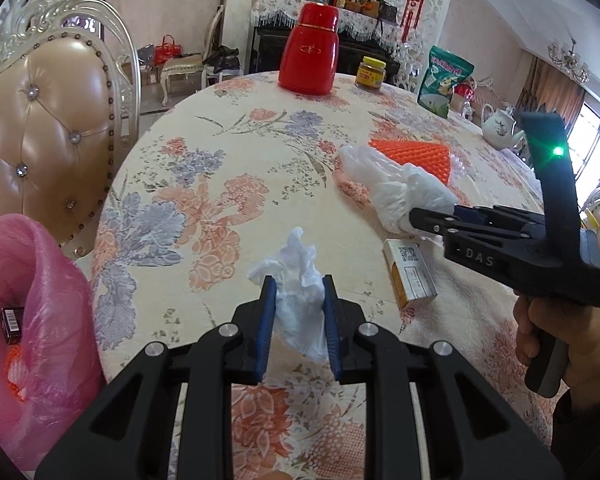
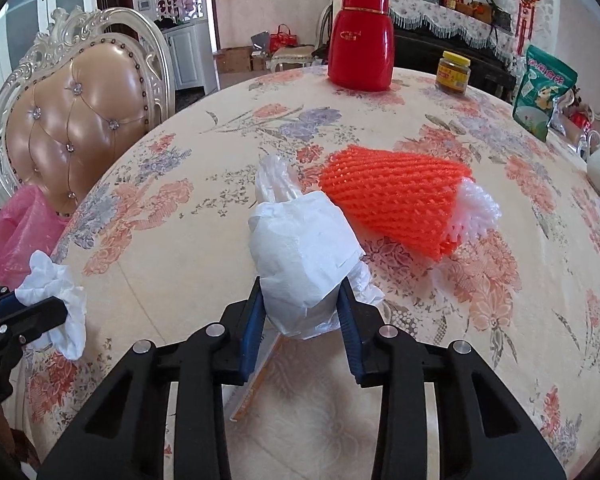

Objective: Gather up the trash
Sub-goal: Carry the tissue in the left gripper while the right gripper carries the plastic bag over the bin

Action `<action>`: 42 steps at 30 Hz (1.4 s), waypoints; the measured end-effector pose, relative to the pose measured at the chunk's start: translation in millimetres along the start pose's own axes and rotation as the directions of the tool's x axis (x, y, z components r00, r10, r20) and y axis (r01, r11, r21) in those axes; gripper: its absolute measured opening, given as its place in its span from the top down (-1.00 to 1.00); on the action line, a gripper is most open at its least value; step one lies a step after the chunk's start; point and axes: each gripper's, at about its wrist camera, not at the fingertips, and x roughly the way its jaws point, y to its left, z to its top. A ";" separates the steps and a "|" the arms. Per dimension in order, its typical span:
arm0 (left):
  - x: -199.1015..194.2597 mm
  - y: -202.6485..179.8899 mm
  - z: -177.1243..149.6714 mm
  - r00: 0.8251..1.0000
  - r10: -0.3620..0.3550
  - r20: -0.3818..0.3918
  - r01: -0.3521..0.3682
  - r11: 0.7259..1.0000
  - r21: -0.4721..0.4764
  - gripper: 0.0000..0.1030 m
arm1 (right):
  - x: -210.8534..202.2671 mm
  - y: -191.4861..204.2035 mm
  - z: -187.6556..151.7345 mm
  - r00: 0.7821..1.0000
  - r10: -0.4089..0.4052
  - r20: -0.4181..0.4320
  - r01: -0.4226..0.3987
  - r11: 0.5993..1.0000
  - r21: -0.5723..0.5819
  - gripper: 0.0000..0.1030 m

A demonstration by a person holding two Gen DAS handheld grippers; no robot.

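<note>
My left gripper (image 1: 299, 284) is shut on a crumpled white tissue (image 1: 296, 276) above the table's near edge; it also shows in the right wrist view (image 2: 56, 300). My right gripper (image 2: 302, 292) is shut on a crumpled white plastic bag (image 2: 304, 248), which also shows in the left wrist view (image 1: 396, 184). An orange foam net (image 2: 396, 196) lies on the table just beyond it. A yellow-and-white cigarette box (image 1: 410, 272) lies under the right gripper. A pink trash bag (image 1: 32, 320) hangs open at the left, off the table edge.
A floral tablecloth covers the round table (image 1: 220, 152). At the far side stand a red thermos (image 1: 310, 48), a yellow-lidded jar (image 1: 371, 72), a green snack bag (image 1: 444, 76) and a white teapot (image 1: 500, 124). A padded chair (image 1: 48, 128) stands at the left.
</note>
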 end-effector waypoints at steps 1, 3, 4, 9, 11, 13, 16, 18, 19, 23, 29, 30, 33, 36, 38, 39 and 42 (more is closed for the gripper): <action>-3.5 1.8 0.3 1.000 0.003 0.007 -0.003 1.000 -0.004 0.57 | -2.4 0.1 0.1 1.000 -0.002 0.006 0.002 1.000 0.001 0.34; -8.0 5.0 1.1 1.000 0.006 0.016 -0.006 1.000 -0.010 0.57 | -11.2 -1.0 1.2 1.000 -0.005 0.024 0.005 1.000 0.006 0.34; -11.9 7.1 1.7 1.000 0.008 0.024 -0.008 1.000 -0.014 0.57 | -13.8 -0.7 1.6 1.000 -0.006 0.029 0.006 1.000 0.008 0.34; -31.7 16.7 4.6 0.998 0.023 0.062 -0.021 0.999 -0.029 0.56 | -32.2 -1.0 2.9 0.998 -0.007 0.059 0.006 1.000 0.017 0.34; -38.8 21.0 4.8 0.997 0.028 0.074 -0.025 0.999 -0.037 0.56 | -37.7 0.5 3.1 0.998 -0.006 0.067 0.005 1.000 0.015 0.34; -45.4 24.4 5.2 0.996 0.036 0.084 -0.032 0.999 -0.042 0.57 | -43.5 2.5 3.0 0.997 -0.006 0.075 0.005 1.000 0.014 0.34; -54.4 30.3 5.8 0.994 0.046 0.099 -0.041 0.998 -0.051 0.57 | -50.6 5.8 2.4 0.996 -0.004 0.085 0.003 1.000 0.015 0.34; -60.4 33.8 5.7 0.993 0.053 0.109 -0.047 0.997 -0.056 0.56 | -53.8 7.7 2.0 0.996 -0.001 0.087 0.000 1.000 0.017 0.34; -62.7 36.1 5.4 0.992 0.055 0.112 -0.049 0.997 -0.059 0.56 | -55.6 9.2 1.9 0.996 0.000 0.089 -0.002 1.000 0.017 0.34; -73.1 44.2 5.0 0.989 0.066 0.129 -0.057 0.996 -0.073 0.56 | -61.6 15.3 1.3 0.995 0.001 0.096 -0.003 1.000 0.021 0.34; -85.2 55.6 4.2 0.985 0.081 0.150 -0.068 0.993 -0.092 0.56 | -71.2 31.0 1.0 0.994 0.012 0.107 -0.012 1.000 0.008 0.34; -87.5 58.2 4.0 0.984 0.085 0.154 -0.070 0.993 -0.097 0.57 | -72.1 32.6 1.3 0.994 0.011 0.108 -0.012 1.000 0.008 0.34; -92.8 64.8 2.5 0.982 0.095 0.162 -0.077 0.991 -0.109 0.57 | -77.0 39.5 2.7 0.993 0.020 0.114 -0.021 1.000 0.007 0.34; -99.6 74.2 0.8 0.979 0.108 0.172 -0.087 0.989 -0.122 0.57 | -81.9 50.6 4.6 0.992 0.030 0.122 -0.029 1.000 -0.006 0.34; -106.2 81.8 -1.0 0.976 0.119 0.181 -0.096 0.986 -0.135 0.57 | -84.1 58.2 6.5 0.991 0.038 0.126 -0.036 0.999 -0.014 0.34; -108.4 84.6 -1.4 0.975 0.124 0.183 -0.099 0.985 -0.139 0.57 | -84.9 62.1 6.9 0.991 0.044 0.127 -0.042 0.999 -0.018 0.34; -119.0 96.7 -3.8 0.971 0.142 0.195 -0.112 0.981 -0.159 0.57 | -87.5 76.2 8.9 0.989 0.060 0.132 -0.056 0.998 -0.035 0.34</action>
